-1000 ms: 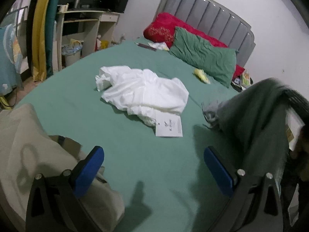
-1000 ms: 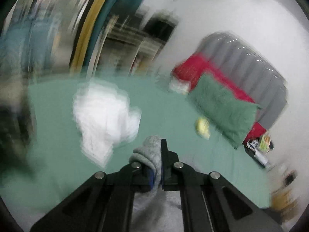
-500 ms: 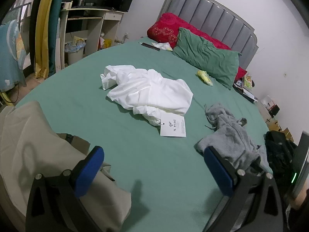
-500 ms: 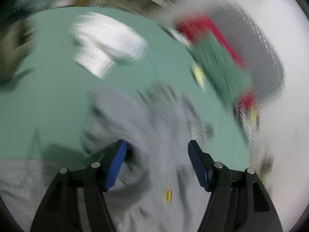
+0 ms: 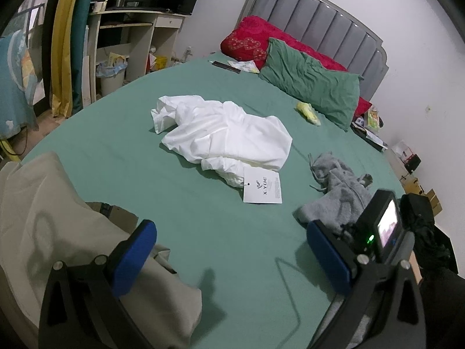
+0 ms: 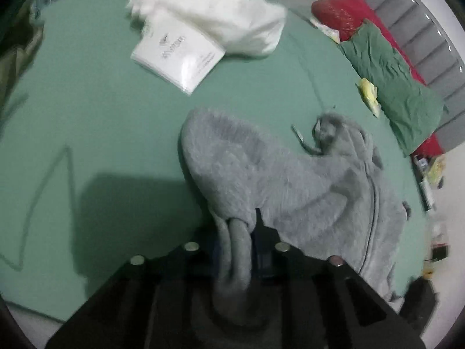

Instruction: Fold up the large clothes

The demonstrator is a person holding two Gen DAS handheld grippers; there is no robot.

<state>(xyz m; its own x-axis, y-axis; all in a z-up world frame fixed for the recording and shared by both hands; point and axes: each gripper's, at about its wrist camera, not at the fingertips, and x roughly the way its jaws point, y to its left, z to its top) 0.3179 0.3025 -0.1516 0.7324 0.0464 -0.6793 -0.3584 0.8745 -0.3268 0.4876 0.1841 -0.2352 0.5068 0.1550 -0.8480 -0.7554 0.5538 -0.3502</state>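
A grey fleece garment (image 6: 290,171) lies crumpled on the green bed sheet (image 6: 101,110); it also shows at the right of the left wrist view (image 5: 340,195). My right gripper (image 6: 242,232) is shut on a fold of its near edge. My left gripper (image 5: 229,256) is open and empty above the sheet, its blue pads (image 5: 136,250) wide apart. A white garment (image 5: 223,133) with a paper tag (image 5: 263,189) lies mid-bed. A beige garment (image 5: 43,232) lies at the near left.
A green pillow (image 5: 314,81) and a red pillow (image 5: 252,40) lean on the grey headboard (image 5: 319,20). A small yellow item (image 5: 308,110) lies near them. A desk (image 5: 130,29) stands left of the bed. Black items (image 5: 424,221) sit at the right edge.
The right gripper dropped the grey garment onto the bed, opened, then shut again on a fold of its near edge. The left gripper stayed open and nearly still.
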